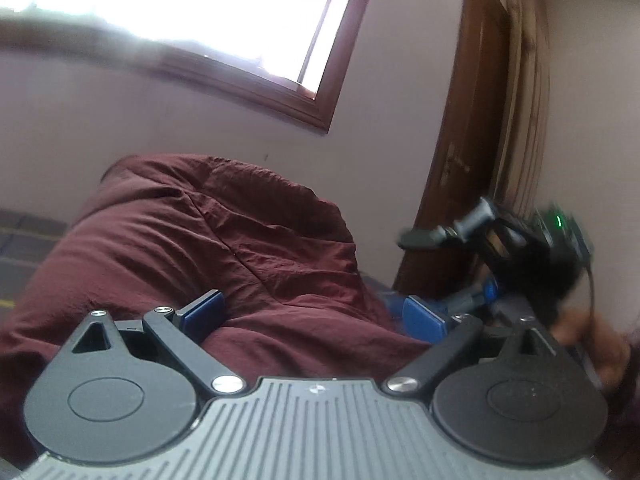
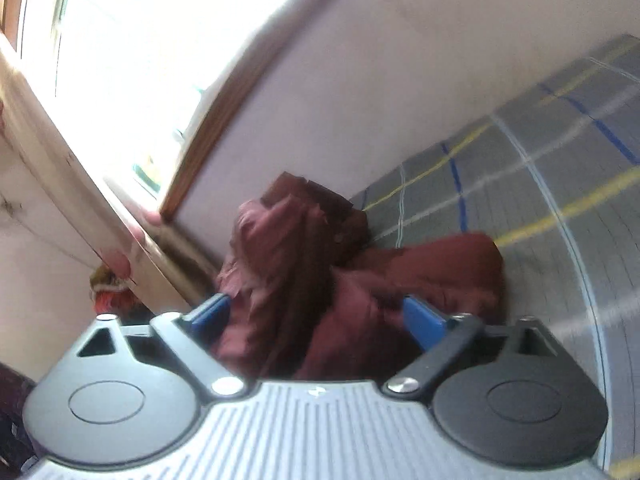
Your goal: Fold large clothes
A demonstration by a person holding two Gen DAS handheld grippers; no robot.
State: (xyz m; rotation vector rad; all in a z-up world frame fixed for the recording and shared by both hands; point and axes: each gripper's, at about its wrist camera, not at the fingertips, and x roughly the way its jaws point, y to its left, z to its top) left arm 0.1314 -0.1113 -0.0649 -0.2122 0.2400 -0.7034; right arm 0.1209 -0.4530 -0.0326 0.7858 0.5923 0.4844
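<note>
The maroon garment (image 1: 208,248) fills the middle of the left wrist view, bunched on the checked bed (image 2: 540,168). Both claws gape empty — left claw (image 1: 312,316) nearest, cloth directly ahead; right claw (image 2: 316,316) faces the crumpled heap.

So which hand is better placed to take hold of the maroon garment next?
Probably left. The left tongs stand open right over a broad, smoother stretch of the maroon garment. The right tongs are open too, facing a bunched, blurred heap of it on the checked cover.
</note>
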